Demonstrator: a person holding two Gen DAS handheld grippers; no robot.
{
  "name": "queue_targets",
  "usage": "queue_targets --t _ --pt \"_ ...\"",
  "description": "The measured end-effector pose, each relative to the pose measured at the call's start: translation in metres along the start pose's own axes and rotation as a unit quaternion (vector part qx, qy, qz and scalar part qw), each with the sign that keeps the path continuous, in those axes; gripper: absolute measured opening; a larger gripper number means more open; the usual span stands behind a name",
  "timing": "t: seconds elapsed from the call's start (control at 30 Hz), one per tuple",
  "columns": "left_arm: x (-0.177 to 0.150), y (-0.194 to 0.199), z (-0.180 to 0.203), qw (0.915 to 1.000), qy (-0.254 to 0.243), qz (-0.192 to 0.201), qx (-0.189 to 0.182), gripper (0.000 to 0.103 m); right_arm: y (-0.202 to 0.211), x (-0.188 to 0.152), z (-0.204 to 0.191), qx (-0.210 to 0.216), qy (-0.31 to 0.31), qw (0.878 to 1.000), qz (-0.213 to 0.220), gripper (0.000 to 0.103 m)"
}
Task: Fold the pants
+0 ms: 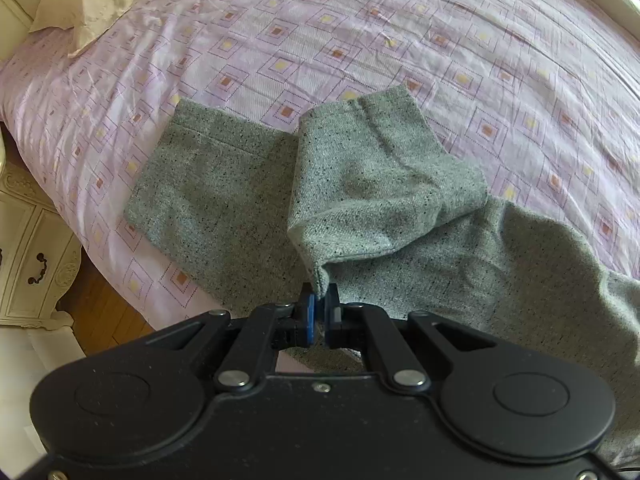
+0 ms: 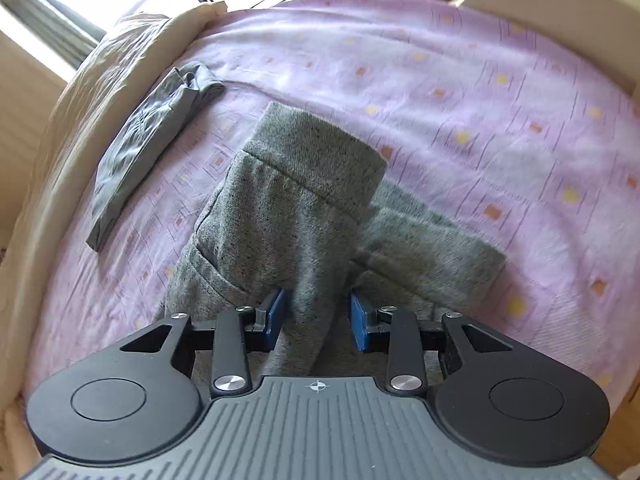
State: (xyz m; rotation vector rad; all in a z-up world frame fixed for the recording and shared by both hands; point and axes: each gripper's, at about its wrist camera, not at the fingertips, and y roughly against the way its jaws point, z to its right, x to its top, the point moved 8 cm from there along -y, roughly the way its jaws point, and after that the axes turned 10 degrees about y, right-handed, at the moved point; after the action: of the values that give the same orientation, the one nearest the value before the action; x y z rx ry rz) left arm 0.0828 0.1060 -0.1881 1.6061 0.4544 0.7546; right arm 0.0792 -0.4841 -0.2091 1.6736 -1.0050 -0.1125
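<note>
Grey speckled pants (image 1: 248, 184) lie spread on a bed (image 1: 400, 32) dressed in a lilac sheet with square motifs, as a person works them with two hand-held grippers. The left gripper (image 1: 319, 314) is clenched on a corner of the cloth: a pinch of grey fabric stands between its blue pads (image 1: 309, 318), and the held flap rises from the jaws and drapes over toward the far leg, so that one leg end (image 1: 368, 120) sits raised and folded across the other, which lies flat on the sheet.

Seen from the right wrist, the right gripper (image 2: 317, 318) has its jaws spread wide, a ridge of the pants (image 2: 296, 216) running up between the two blue pads without either one pressing it. The grip looks released; whether the pads brush the cloth cannot be told. The banded end (image 2: 320, 152) of the raised section points away from the camera, and a second layer of the same grey cloth lies flat to its right.

A darker grey garment (image 2: 148, 136), already folded, rests near the bed's cream edge, well apart from the work. A cream pillow (image 1: 84, 0) sits at the head of the bed, and a carved bedside cabinet (image 1: 28, 248) stands on the wooden floor.

The step in hand appears to be the first fold, one leg being carried over onto the other. The next move likely calls for the right gripper to close on the ridge in front of it, then for both hands to lay the raised leg down with its edges matched to those of the lower one.
</note>
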Motion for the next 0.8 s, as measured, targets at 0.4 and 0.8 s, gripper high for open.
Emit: queue_targets --t 0.4,0.8 --pt "0.026 0.078 -0.004 0.9945 0.003 0.092 -0.050 0.005 0.094 0.018 -0.047 0.024 0.114 0.990 0.078 0.005" --pt "-0.024 -0.019 -0.035 0.9988 -0.030 0.012 0.037 0.007 0.020 -0.033 0.016 -0.064 0.104 0.991 -0.060 0.007"
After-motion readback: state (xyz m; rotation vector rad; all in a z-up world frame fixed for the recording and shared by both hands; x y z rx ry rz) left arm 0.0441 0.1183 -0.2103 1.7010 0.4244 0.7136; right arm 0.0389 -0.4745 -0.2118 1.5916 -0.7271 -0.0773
